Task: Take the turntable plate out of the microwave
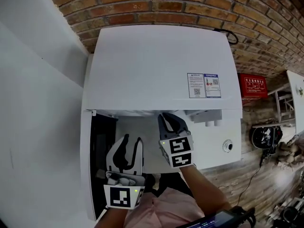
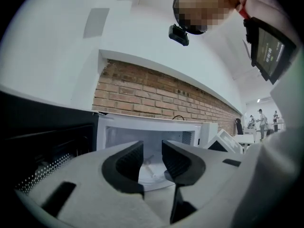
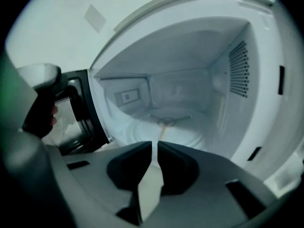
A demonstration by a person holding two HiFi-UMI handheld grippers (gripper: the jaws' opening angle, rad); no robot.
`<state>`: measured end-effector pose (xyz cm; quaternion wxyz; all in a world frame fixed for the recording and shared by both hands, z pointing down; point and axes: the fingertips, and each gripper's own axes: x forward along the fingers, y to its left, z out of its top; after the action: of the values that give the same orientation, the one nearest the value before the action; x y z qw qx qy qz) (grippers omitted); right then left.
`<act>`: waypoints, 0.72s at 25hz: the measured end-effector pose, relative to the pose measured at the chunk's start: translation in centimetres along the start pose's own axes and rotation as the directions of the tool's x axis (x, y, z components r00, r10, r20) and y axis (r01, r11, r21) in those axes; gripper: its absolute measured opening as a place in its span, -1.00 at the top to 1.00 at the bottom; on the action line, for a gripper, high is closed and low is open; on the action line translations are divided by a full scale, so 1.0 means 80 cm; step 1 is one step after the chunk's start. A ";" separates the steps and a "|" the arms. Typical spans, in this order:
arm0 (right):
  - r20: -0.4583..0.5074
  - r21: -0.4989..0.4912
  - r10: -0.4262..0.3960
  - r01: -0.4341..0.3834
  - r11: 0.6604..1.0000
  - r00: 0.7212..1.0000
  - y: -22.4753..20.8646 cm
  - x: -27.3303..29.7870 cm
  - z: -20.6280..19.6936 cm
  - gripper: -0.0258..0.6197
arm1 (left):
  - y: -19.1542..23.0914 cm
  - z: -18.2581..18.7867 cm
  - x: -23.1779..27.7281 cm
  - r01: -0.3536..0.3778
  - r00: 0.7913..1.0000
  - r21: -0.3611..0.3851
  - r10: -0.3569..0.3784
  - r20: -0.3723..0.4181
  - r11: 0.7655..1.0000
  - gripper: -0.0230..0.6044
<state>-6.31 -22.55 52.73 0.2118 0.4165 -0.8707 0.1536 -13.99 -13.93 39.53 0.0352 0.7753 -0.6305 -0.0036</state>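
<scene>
Head view plus gripper views: microwave [image 1: 156, 65] open, plate [image 3: 190, 137] inside on the cavity floor

Microwave: white, set against the brick wall [image 1: 190, 4]. A label [image 1: 204, 85] sits on its top, right side. The door [image 1: 102, 146] is swung open at left; it is dark, and the left gripper view shows its mesh window.

Plate: pale and round, lying flat in the cavity. A hub [image 3: 166, 121] shows at its middle. Vent holes [image 3: 239, 70] are in the right cavity wall. In the left gripper view the plate's near rim shows in the gap between the jaws, farther in.

Left gripper [image 1: 133, 140]: on the near side of the opening, outside the cavity and just right of the door. In its own view [image 2: 152, 144] the jaws stand wide apart with nothing between the pads. The plate is well beyond the tips.

Right gripper [image 1: 172, 122]: tips at the cavity mouth, farther in than the left, and tilted down. In its own view [image 3: 155, 144] the jaws are almost together, with a thin slit between the pads and nothing seen in it. The plate's near rim lies just beyond the tips; contact cannot be told.
</scene>
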 end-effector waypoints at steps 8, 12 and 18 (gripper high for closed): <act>0.107 0.685 0.085 -0.135 0.716 0.991 -0.007 -0.011 -0.038 0.52 | -0.011 0.014 -0.004 0.029 0.999 0.015 -0.029 0.012 0.999 0.51; 0.193 0.842 0.123 -0.228 0.488 0.974 -0.008 0.007 -0.038 0.43 | -0.009 0.007 -0.005 0.026 1.000 0.021 -0.026 -0.009 0.999 0.51; 0.203 0.908 0.133 -0.237 0.344 0.970 -0.017 0.014 -0.046 0.68 | -0.005 -0.002 -0.002 0.021 0.999 0.020 -0.021 -0.027 1.000 0.51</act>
<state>-4.95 -22.48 56.59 -0.1183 0.3683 -0.6834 0.6191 -13.60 -13.70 39.66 0.0356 0.7822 -0.6219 0.0127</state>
